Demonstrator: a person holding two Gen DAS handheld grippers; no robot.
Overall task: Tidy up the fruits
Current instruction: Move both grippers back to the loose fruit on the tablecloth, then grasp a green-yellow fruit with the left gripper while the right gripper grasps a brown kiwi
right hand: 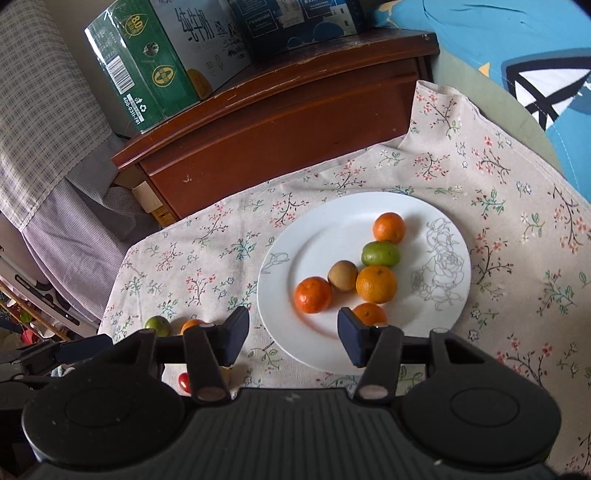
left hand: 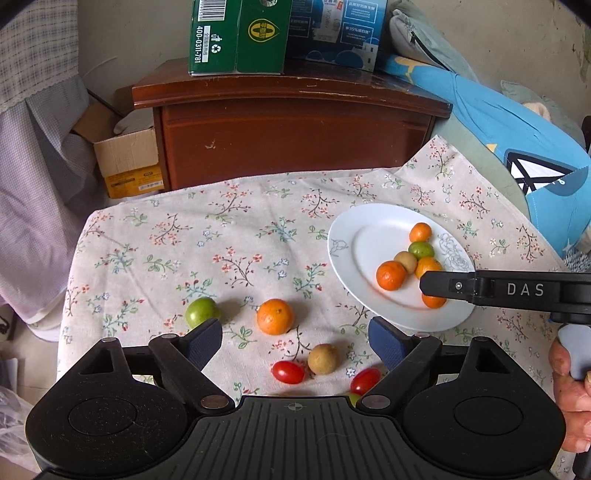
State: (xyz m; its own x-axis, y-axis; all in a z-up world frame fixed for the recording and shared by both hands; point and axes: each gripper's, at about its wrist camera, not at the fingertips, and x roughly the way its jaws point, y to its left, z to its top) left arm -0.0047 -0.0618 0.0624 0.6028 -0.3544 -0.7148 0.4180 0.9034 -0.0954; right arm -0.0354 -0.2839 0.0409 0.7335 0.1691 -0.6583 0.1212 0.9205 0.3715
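Note:
A white plate (right hand: 332,229) (left hand: 347,240) on the floral cloth holds several fruits: oranges (right hand: 312,294), a green fruit (right hand: 380,253) and a brown one (right hand: 342,275). Loose on the cloth lie an orange (left hand: 275,316), a green fruit (left hand: 199,312), a brown fruit (left hand: 323,358) and two red cherry tomatoes (left hand: 288,372). My left gripper (left hand: 295,345) hangs open above the loose fruit, nothing between its pads. My right gripper (right hand: 293,338) is open over the plate's near rim, empty; one of its fingers (left hand: 443,286) reaches over the plate in the left wrist view.
A brown wooden cabinet (left hand: 295,136) stands behind the table with a green carton (left hand: 236,37) and a blue box (left hand: 332,29) on top. A cardboard box (left hand: 125,162) sits left of it. Blue bedding (left hand: 517,140) lies at the right. A hand (left hand: 570,387) grips the right tool.

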